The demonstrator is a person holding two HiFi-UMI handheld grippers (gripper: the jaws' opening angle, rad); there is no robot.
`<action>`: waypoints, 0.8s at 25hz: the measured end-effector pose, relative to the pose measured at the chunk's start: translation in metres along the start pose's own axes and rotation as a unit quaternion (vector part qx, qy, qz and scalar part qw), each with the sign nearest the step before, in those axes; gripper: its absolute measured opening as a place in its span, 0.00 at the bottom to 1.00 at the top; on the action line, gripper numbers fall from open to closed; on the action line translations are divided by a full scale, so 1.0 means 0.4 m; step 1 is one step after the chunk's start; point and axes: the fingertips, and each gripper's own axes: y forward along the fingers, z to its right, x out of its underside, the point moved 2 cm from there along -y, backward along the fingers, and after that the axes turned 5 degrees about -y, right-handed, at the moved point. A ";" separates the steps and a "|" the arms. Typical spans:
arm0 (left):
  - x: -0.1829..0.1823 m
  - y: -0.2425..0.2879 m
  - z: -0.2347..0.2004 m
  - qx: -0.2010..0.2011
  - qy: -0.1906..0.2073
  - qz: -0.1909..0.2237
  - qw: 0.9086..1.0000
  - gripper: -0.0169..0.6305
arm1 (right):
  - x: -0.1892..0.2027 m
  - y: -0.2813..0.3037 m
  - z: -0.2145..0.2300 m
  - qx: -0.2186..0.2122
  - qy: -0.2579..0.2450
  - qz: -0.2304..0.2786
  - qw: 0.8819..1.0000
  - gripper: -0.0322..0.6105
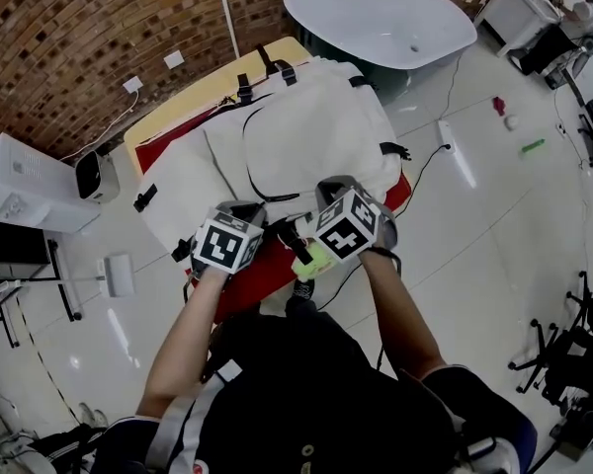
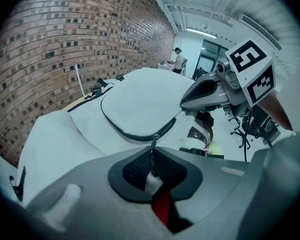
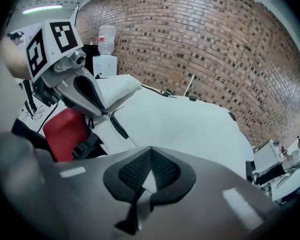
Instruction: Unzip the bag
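A white backpack (image 1: 306,136) lies flat on a red-topped table (image 1: 262,276). Its dark zipper (image 2: 135,135) curves round the front panel. My left gripper (image 1: 275,229) is at the bag's near edge, shut on the zipper pull (image 2: 152,151), which runs down between the black pads. Just to the right, my right gripper (image 1: 324,192) rests on the bag's near edge. In the right gripper view its jaws (image 3: 149,166) are shut on a fold of the white bag (image 3: 190,124) with a dark strip beside it.
The table's near edge is at my body. A white bathtub (image 1: 376,18) stands beyond the bag. A white appliance (image 1: 30,191) sits on the floor at left, and black chair bases (image 1: 573,354) at right. A brick wall (image 2: 65,44) runs along the left.
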 end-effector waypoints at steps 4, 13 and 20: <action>-0.011 -0.028 -0.064 0.000 0.024 -0.003 1.000 0.05 | 0.003 0.005 0.003 0.013 0.021 -0.017 1.000 0.05; -0.074 -0.017 -0.168 -0.006 0.124 -0.022 0.992 0.06 | 0.012 0.022 0.006 0.042 0.063 -0.035 0.996 0.05; -0.125 0.005 -0.239 -0.005 0.164 -0.032 0.986 0.06 | 0.019 0.031 0.002 0.055 0.087 -0.040 0.994 0.05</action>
